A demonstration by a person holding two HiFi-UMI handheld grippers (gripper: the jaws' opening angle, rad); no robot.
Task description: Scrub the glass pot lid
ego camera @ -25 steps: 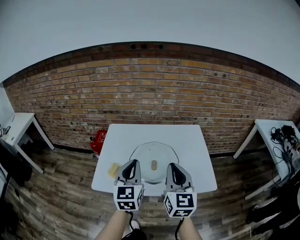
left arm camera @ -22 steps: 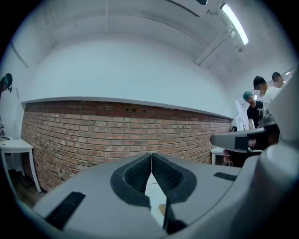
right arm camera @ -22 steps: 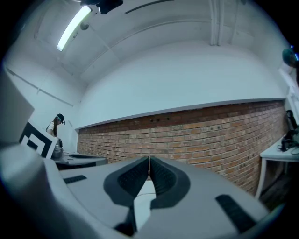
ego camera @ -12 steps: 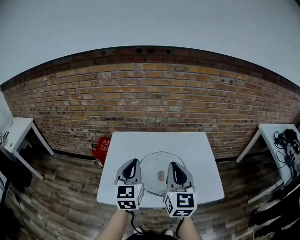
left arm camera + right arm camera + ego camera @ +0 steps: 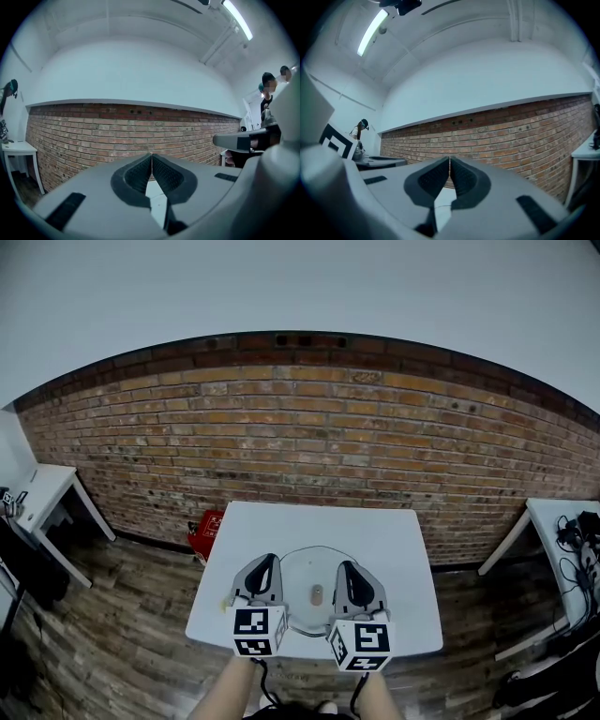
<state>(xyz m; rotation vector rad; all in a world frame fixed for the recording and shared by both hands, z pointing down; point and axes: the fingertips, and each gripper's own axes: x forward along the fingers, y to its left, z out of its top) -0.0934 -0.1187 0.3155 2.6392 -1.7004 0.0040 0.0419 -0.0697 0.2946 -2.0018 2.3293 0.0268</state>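
Brick wall fills the back of the room from edge to edge. At the far left of the frame stands a small white side table, and further in, low against the wall, a red object sits on the wooden floor.

In the lower middle is the white table. The left gripper is over the table's near edge, its marker cube toward the person. Its jaws are pressed together with nothing between them.

The glass lid lies flat on the table just right of that gripper, toward the near edge. Its knob is in the gap between the two tools.

The right gripper is on the lid's other side, level with the left one. It is clenched on nothing too. Both tips overlap the lid's rim in the head view, though from that angle I can't tell whether they touch it.

At the far right another white side table carries a tangle of dark cables.
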